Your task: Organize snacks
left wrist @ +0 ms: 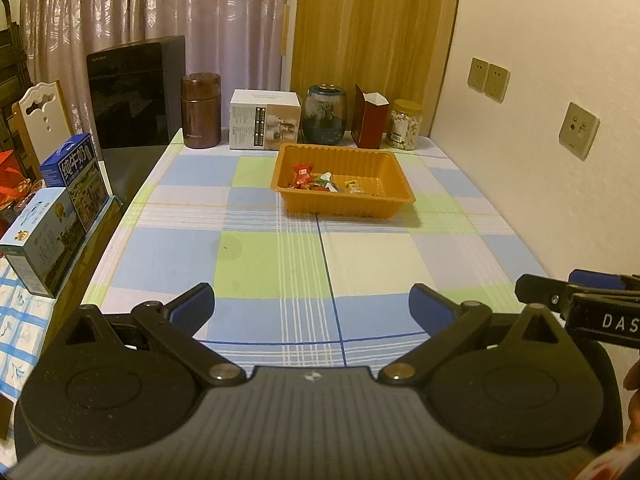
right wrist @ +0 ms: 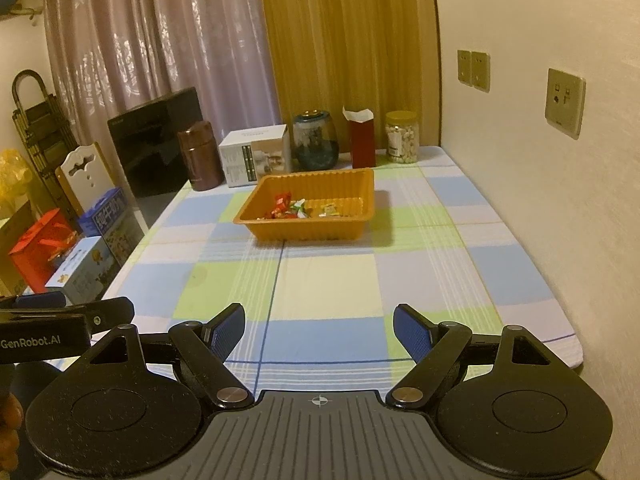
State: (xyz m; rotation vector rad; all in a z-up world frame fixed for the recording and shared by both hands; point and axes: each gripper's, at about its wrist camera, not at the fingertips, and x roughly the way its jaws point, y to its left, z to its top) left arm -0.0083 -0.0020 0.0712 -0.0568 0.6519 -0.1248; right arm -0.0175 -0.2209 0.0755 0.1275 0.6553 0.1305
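Note:
An orange plastic tray (left wrist: 396, 196) (right wrist: 360, 224) sits toward the far side of the checked tablecloth. Several wrapped snacks (left wrist: 320, 180) (right wrist: 298, 209) lie inside it, red, green-white and yellow. My left gripper (left wrist: 311, 308) hovers over the near part of the table, well short of the tray, open with nothing between its blue pads. My right gripper (right wrist: 319, 334) is beside it, likewise open and empty, and its finger (left wrist: 592, 282) shows at the right edge of the left wrist view. No snack lies on the cloth between the grippers and the tray.
Along the back edge stand a brown canister (left wrist: 201, 110), a white box (left wrist: 264, 119), a dark glass jar (left wrist: 325, 114), a red carton (left wrist: 371, 122) and a jar of nuts (left wrist: 406, 124). A black appliance (left wrist: 134, 92) and milk cartons (left wrist: 76, 178) are left; the wall is right.

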